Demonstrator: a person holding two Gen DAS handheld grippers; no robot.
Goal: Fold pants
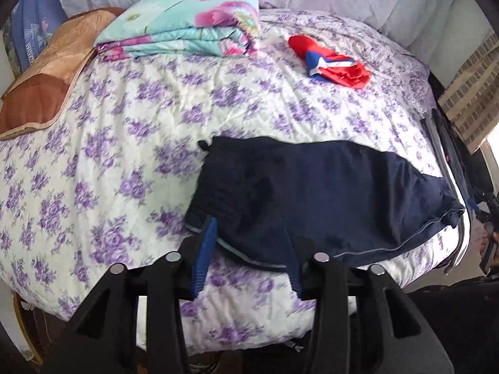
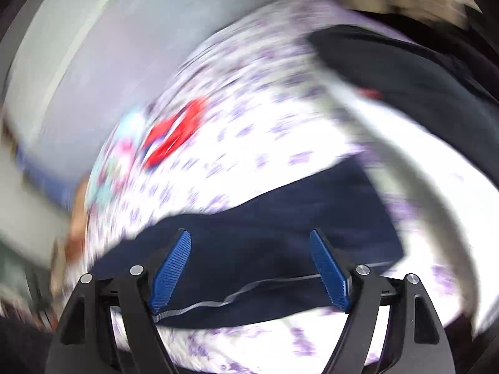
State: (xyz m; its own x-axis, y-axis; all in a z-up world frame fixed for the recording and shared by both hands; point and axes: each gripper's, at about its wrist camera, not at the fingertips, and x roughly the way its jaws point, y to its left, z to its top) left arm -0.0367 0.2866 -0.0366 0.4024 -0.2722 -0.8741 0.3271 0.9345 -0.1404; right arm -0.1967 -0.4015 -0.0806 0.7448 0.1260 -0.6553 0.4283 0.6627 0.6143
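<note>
— What's nearest?

— The left gripper (image 1: pixel 249 255) at lower centre, jaws partly apart over the navy pants (image 1: pixel 312 199); whether it pinches the hem, I cannot tell. The right gripper (image 2: pixel 251 268) stands wide, holding nothing.

— Further back?

— Pants lie mid-frame on the floral bedspread (image 1: pixel 124 131); red cloth (image 1: pixel 330 59) and folded quilt (image 1: pixel 184 25) upper frame.

Both wrist views near, angled down; share bed (image 1: pixel 124 131), pants (image 2: pixel 280 218).
</note>
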